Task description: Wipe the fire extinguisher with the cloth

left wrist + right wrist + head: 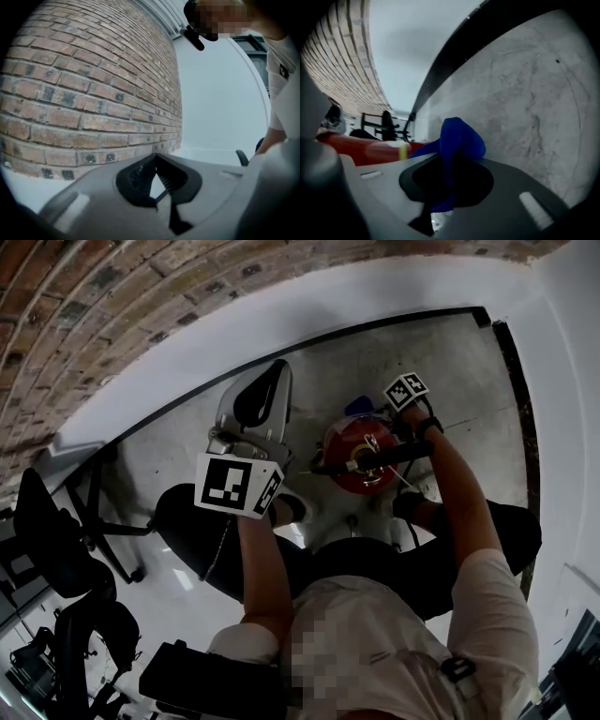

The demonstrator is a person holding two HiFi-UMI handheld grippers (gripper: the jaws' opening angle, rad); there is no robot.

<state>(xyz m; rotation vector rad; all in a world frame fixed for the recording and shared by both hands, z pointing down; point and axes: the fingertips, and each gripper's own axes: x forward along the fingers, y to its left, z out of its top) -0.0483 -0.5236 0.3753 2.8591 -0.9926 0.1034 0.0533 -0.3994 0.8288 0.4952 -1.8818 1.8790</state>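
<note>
Right gripper view: the right gripper (450, 161) has its jaws clamped on the blue cloth (461, 136), which bunches up above the jaw tips. The red fire extinguisher (370, 147) lies at 9 o'clock from the jaws, just beside the cloth. Contact between the two cannot be confirmed from this angle.

Head view: the fire extinguisher stands on the concrete floor (459, 381) at roughly 2 o'clock from frame centre, seen from above (valve and black hose across the top). The cloth shows at the 12 o'clock edge of its body.

Left gripper view: the left gripper (155, 161) has its jaws together with nothing between them. It points toward the brick wall (84, 84), away from the work. In the head view it sits at 11 o'clock from frame centre, apart from the extinguisher.

Step in hand, as judged: the wiping stroke, either at its start or between passes along the upper body.

Next move calls for:
1. Press the cloth flat against the red shell.
2. Draw it around or down the curve, keeping the clamp firm.
3. Steady the cylinder with the left gripper if it rocks.
</note>
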